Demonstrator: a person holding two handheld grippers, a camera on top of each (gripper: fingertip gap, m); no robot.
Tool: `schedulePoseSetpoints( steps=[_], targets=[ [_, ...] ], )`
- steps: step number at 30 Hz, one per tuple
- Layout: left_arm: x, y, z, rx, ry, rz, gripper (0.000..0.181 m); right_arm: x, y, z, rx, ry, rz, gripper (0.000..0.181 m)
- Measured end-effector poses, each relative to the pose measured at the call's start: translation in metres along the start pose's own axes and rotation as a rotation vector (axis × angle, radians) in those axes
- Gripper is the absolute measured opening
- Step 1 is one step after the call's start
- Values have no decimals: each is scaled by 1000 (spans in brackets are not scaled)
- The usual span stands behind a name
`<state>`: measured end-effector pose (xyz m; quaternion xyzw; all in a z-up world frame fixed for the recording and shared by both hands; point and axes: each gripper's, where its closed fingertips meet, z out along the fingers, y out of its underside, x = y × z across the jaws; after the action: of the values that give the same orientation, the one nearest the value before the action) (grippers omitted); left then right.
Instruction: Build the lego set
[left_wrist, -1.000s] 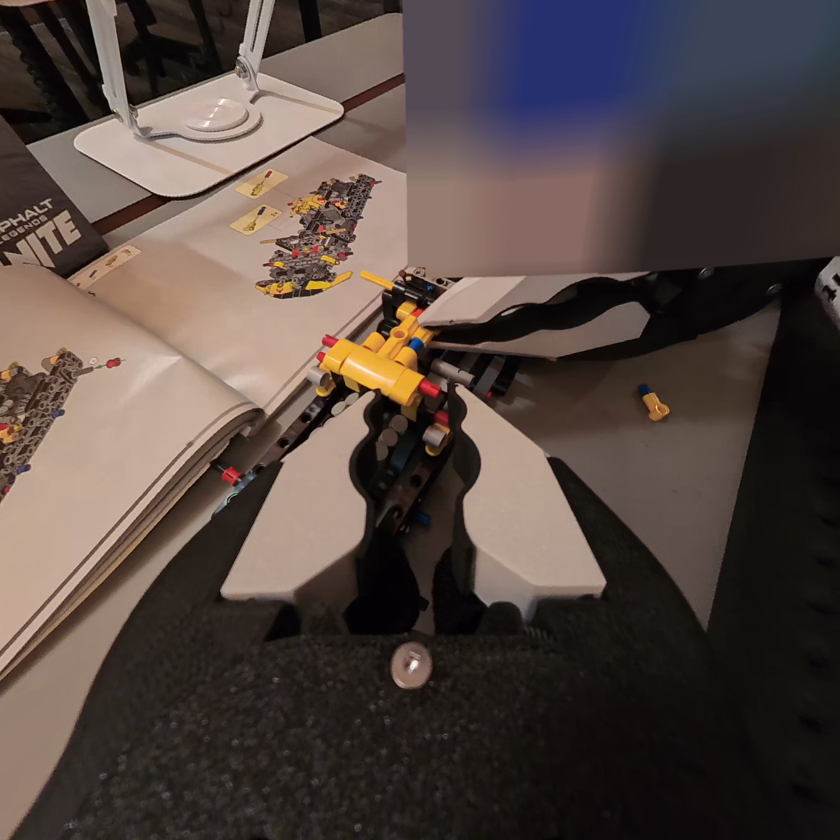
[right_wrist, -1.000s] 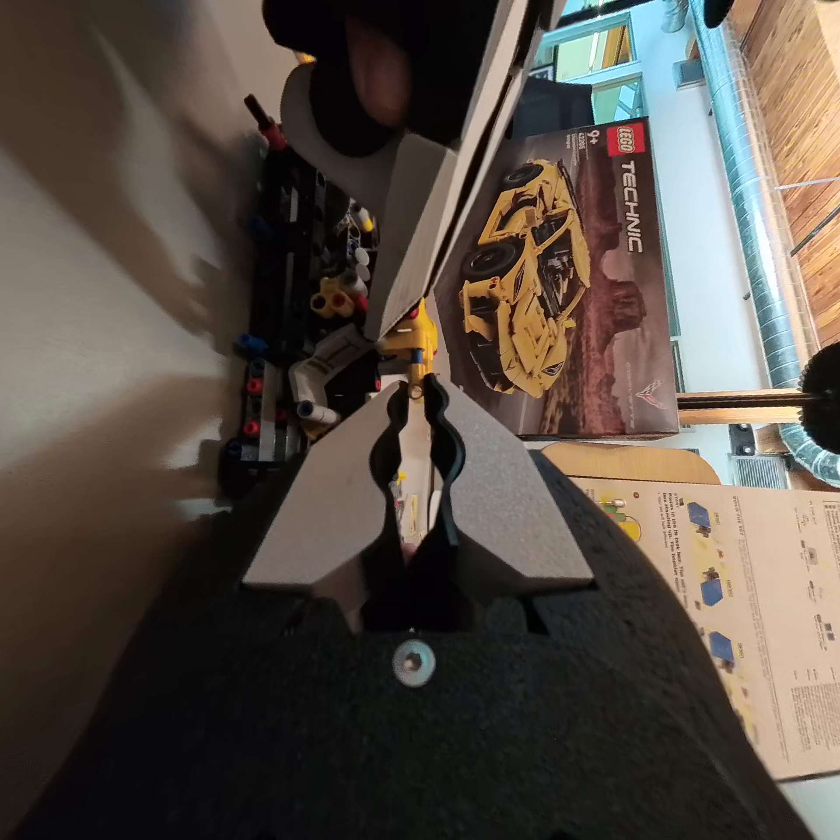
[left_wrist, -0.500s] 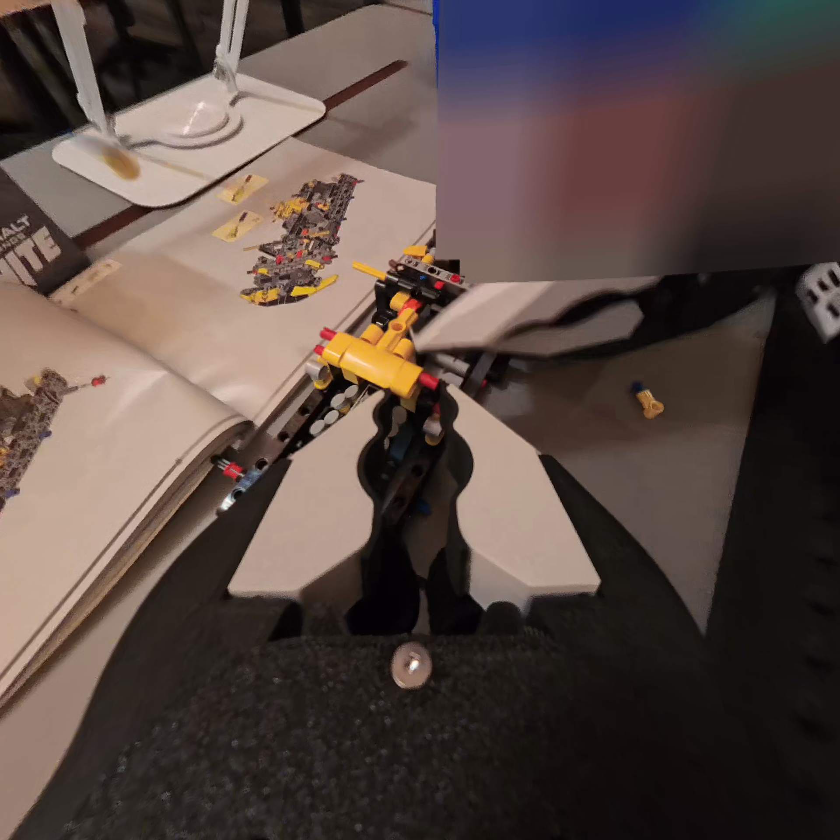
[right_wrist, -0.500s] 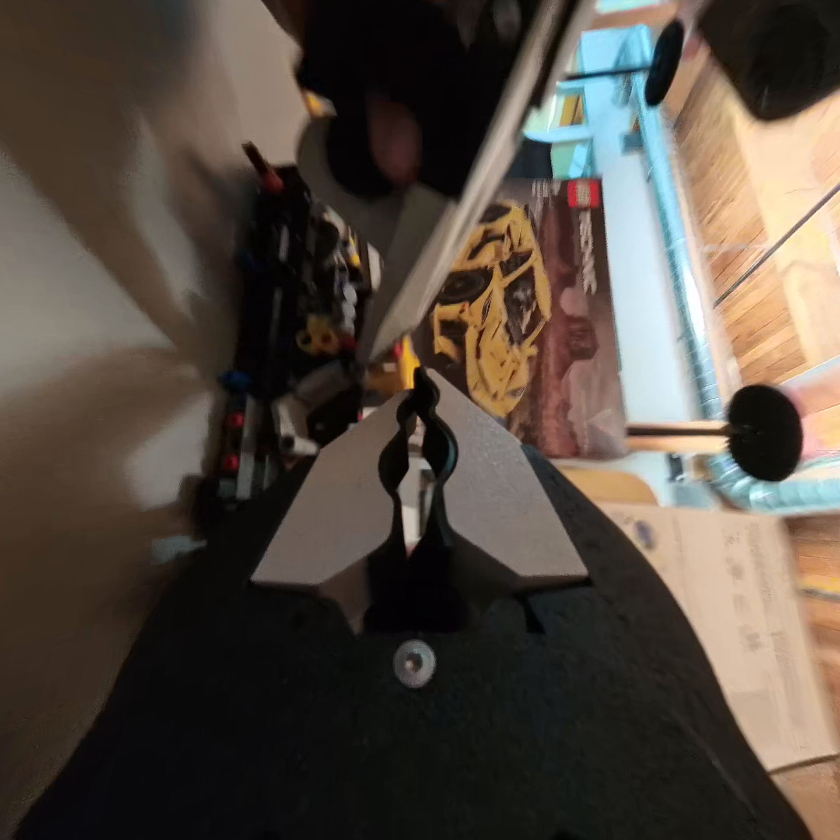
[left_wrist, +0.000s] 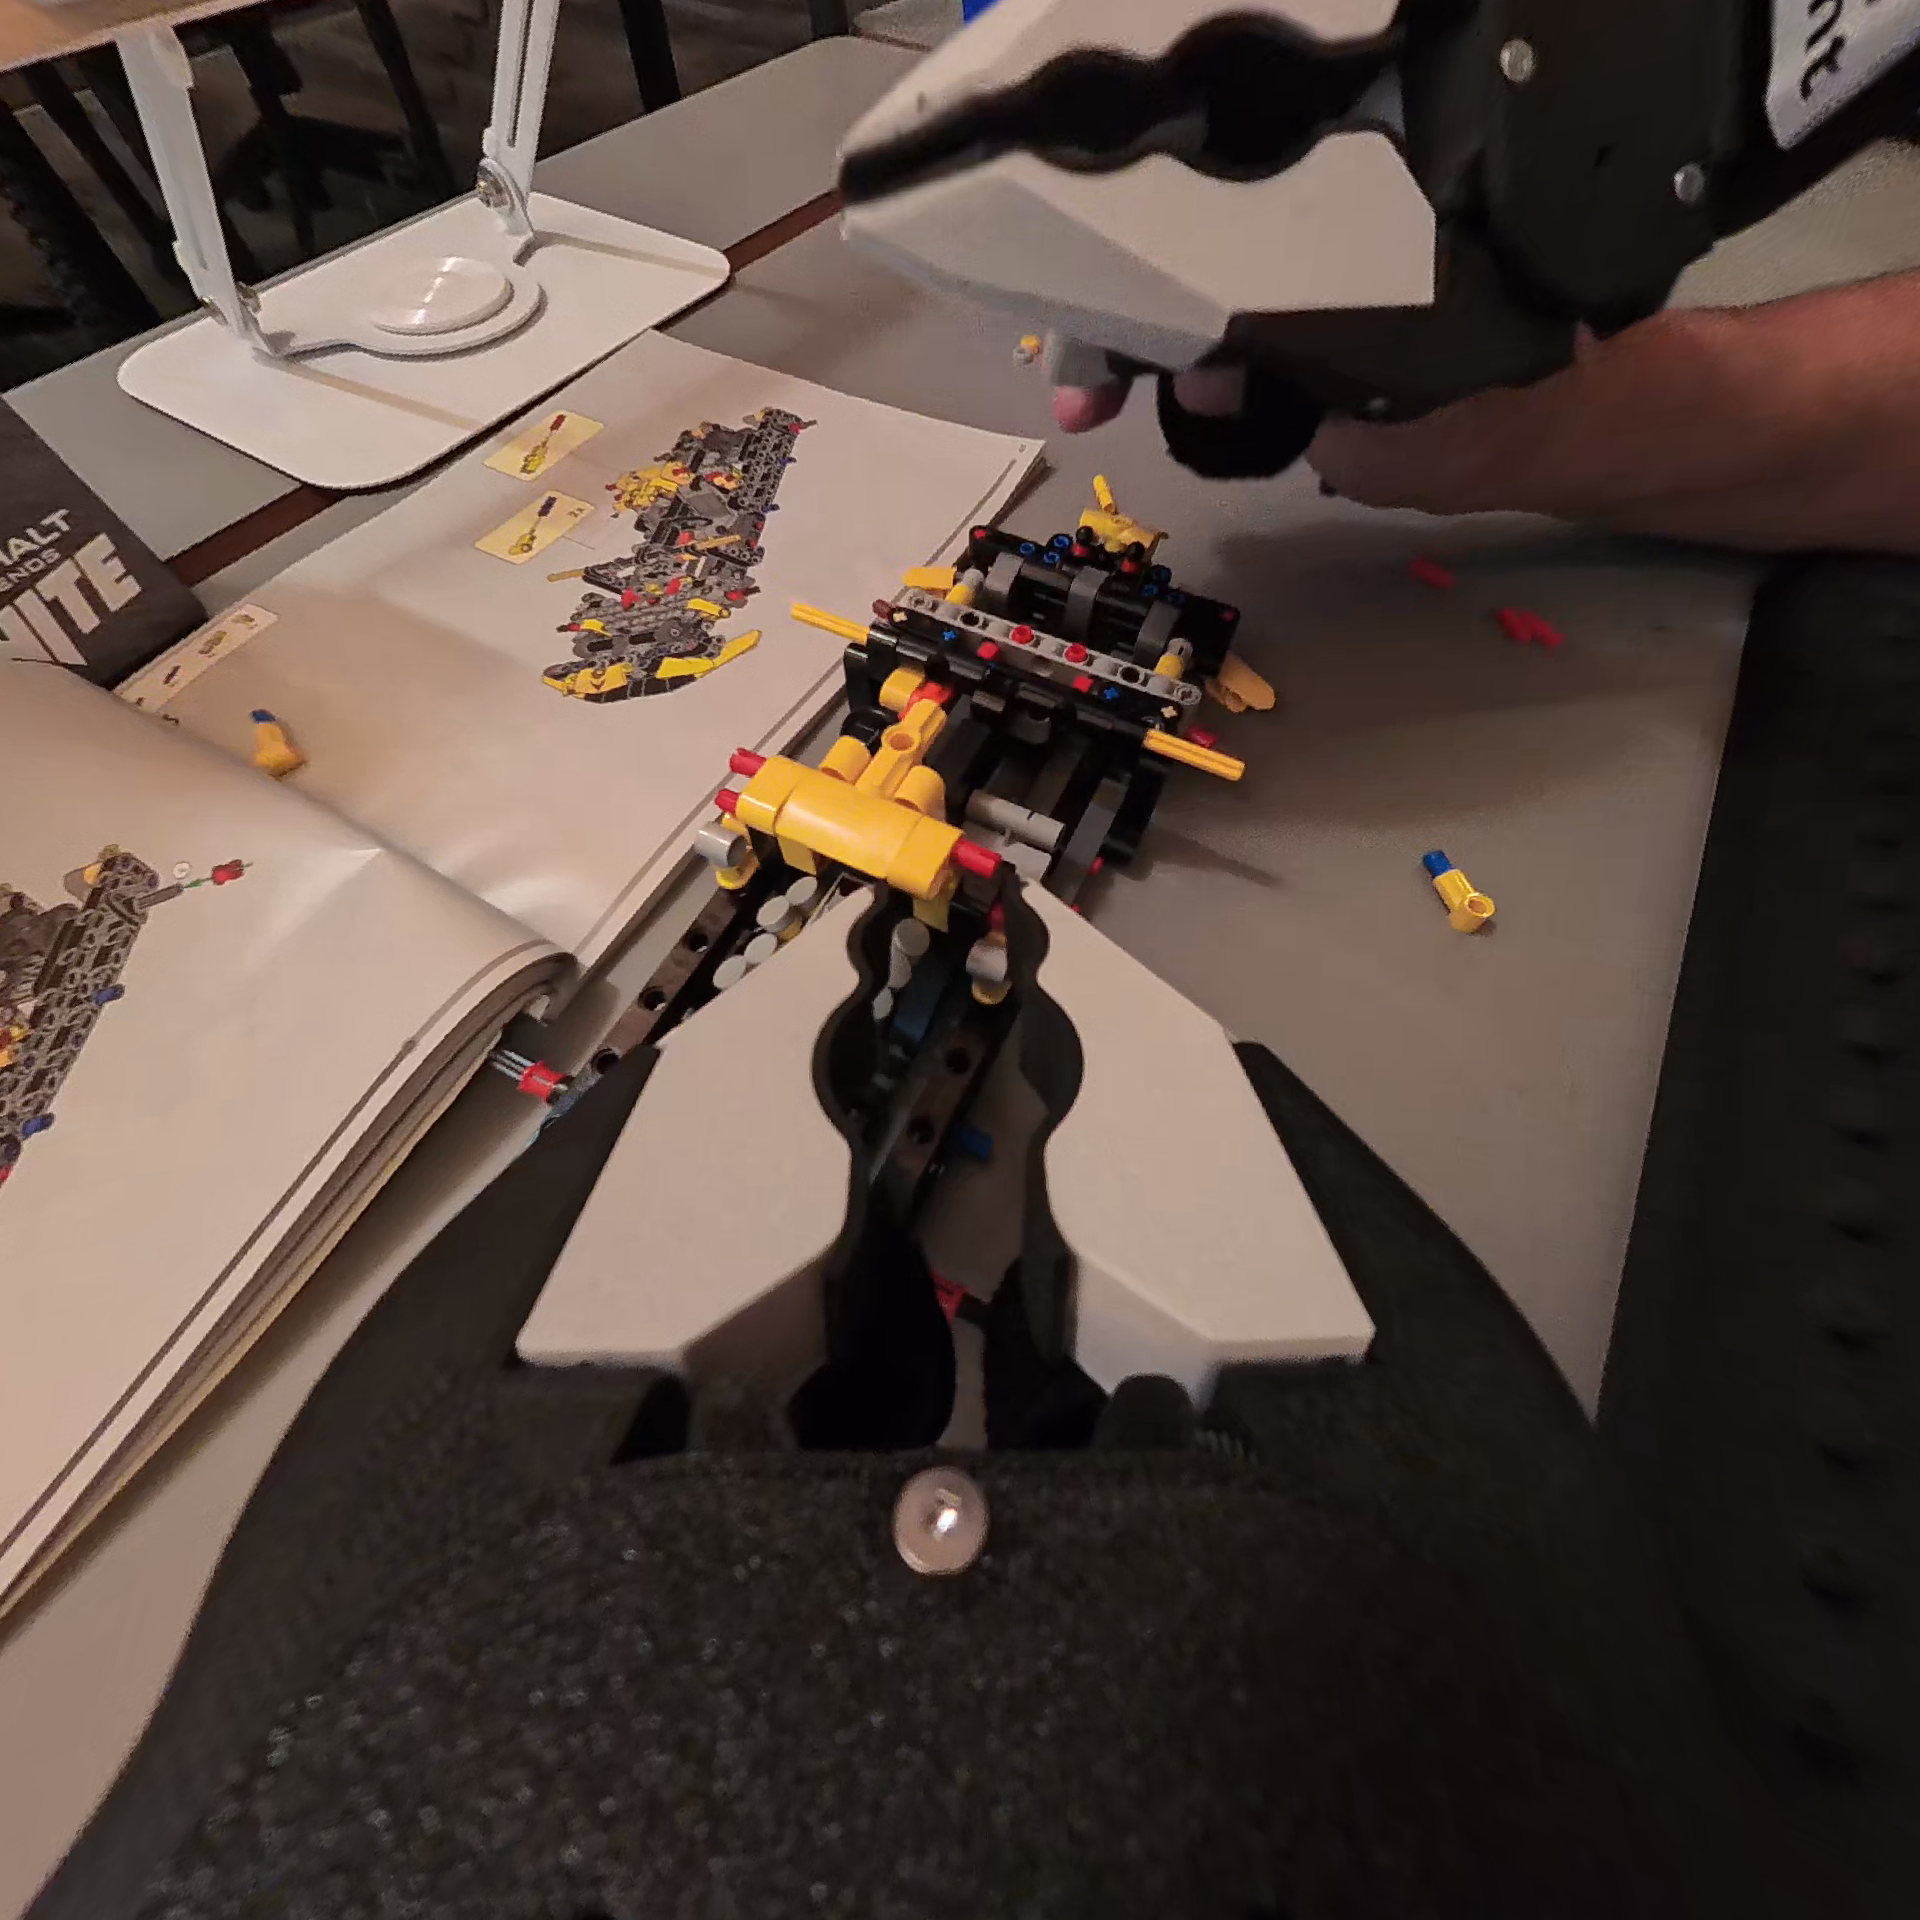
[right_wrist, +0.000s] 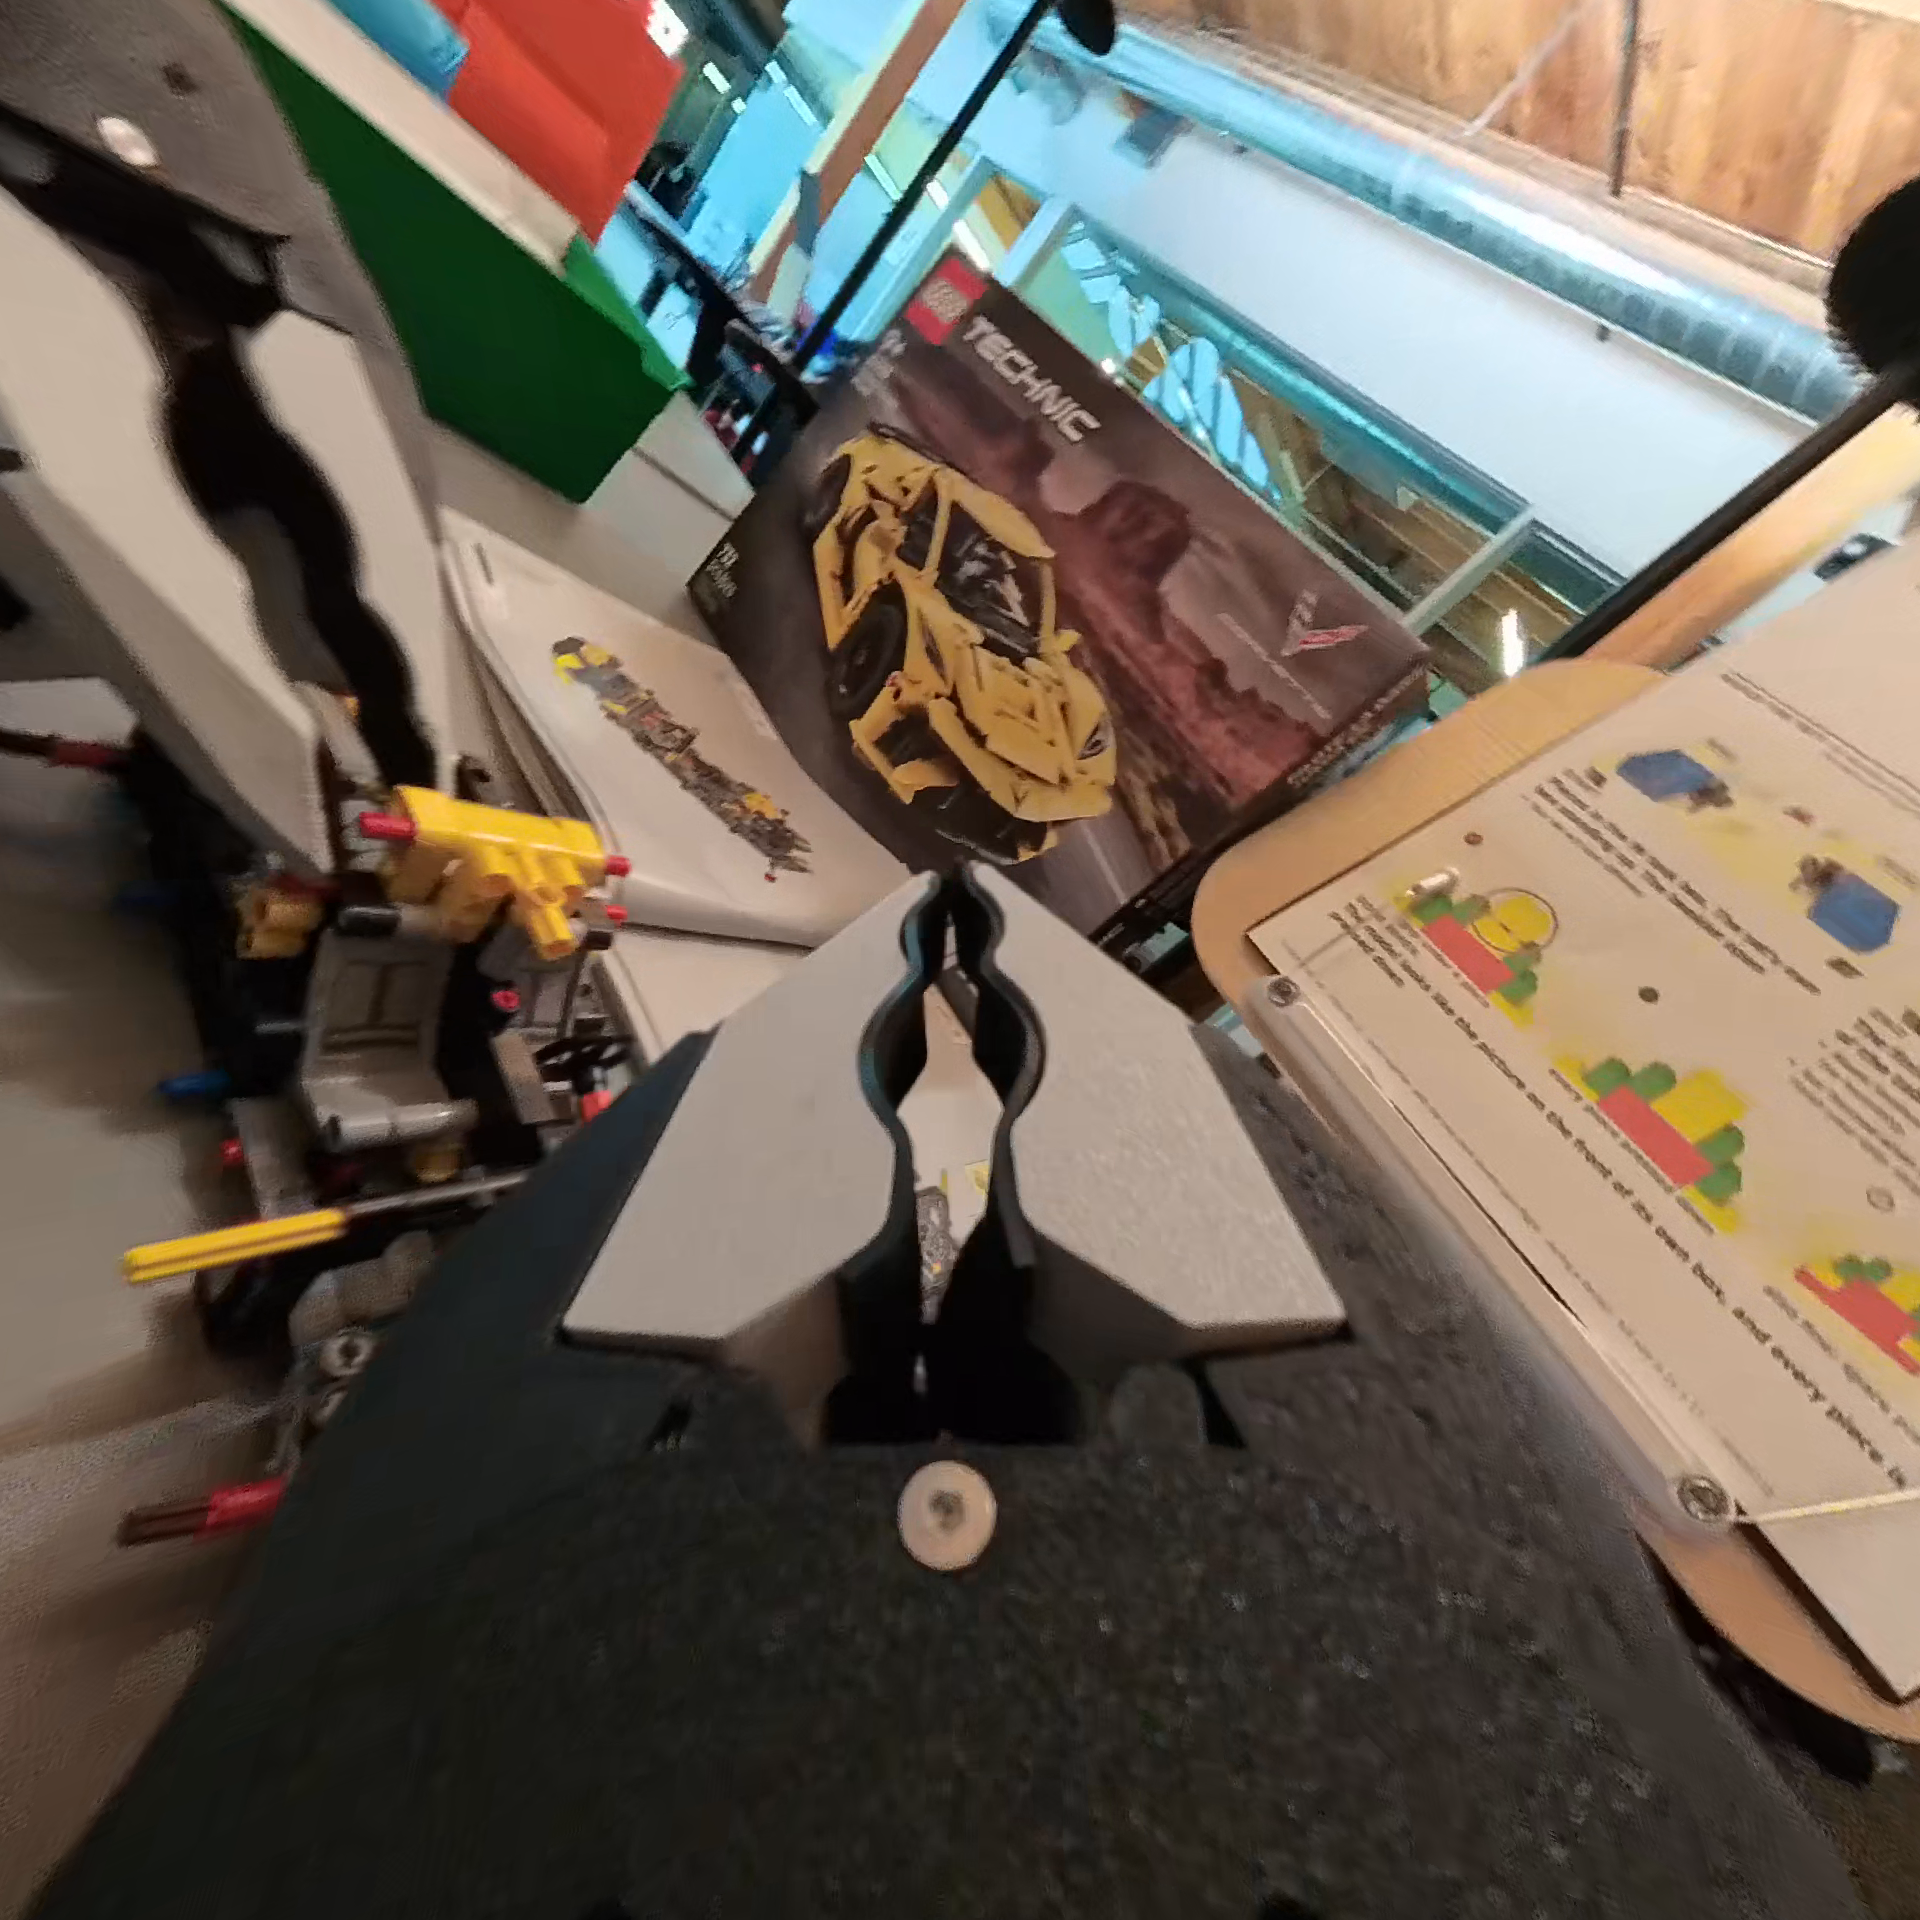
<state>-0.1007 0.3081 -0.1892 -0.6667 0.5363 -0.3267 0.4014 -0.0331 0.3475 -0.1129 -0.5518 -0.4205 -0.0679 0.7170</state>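
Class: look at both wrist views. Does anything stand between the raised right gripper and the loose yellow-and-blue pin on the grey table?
Nothing visible does. The right gripper hangs above the black-and-yellow lego chassis; the small yellow-and-blue pin lies alone on bare grey table.

You've got a white stand base (left_wrist: 416, 343) with two upright struts on the grey table (left_wrist: 1351, 1039) at the far left, just behind the open pages, and a dark booklet (left_wrist: 73, 592) at the left edge beside it. On the right wrist view there's a wooden board (right_wrist: 1351, 748) with a printed colour sheet (right_wrist: 1662, 1039) screwed on, tilted, just right of the car box. Behind that you have a green panel (right_wrist: 468, 291), a red block (right_wrist: 561, 94), a black pole (right_wrist: 914, 187), a silver duct (right_wrist: 1507, 229) along the wall, and wood planking (right_wrist: 1558, 73) on top.
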Motion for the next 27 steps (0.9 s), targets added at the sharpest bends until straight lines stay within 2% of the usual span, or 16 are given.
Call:
schedulePoseSetpoints(
  steps=[5, 8, 10, 12, 16, 17, 19, 23, 27],
  targets=[
    [3, -5, -5, 12, 12, 7, 28, 16, 13, 7, -68, 9, 214, 0],
    [-2, -18, -17, 74, 23, -9, 28, 18, 22, 9, -146, -64, 410, 0],
    [-12, -29, -24, 95, 55, -43, 28, 17, 23, 6, -177, -111, 511, 3],
    [-37, -32, -21, 22, 26, -52, 27, 20, 12, -2, -141, -125, 573, 9],
    [-107, -25, 17, -182, -81, -46, 28, 12, -8, -18, -144, -168, 616, 18],
    [-126, -20, 31, -236, -116, -32, 29, 6, -15, -23, -130, -205, 637, 0],
    [-151, -11, 58, -311, -149, -16, 29, -1, -21, -29, -116, -232, 689, 0],
    [-171, 6, 89, -427, -154, -41, 29, -6, -18, -38, -103, -210, 764, 0],
    [-187, -6, 84, -391, -249, -15, 29, -10, 6, -42, -126, -220, 870, 0]
  ],
)
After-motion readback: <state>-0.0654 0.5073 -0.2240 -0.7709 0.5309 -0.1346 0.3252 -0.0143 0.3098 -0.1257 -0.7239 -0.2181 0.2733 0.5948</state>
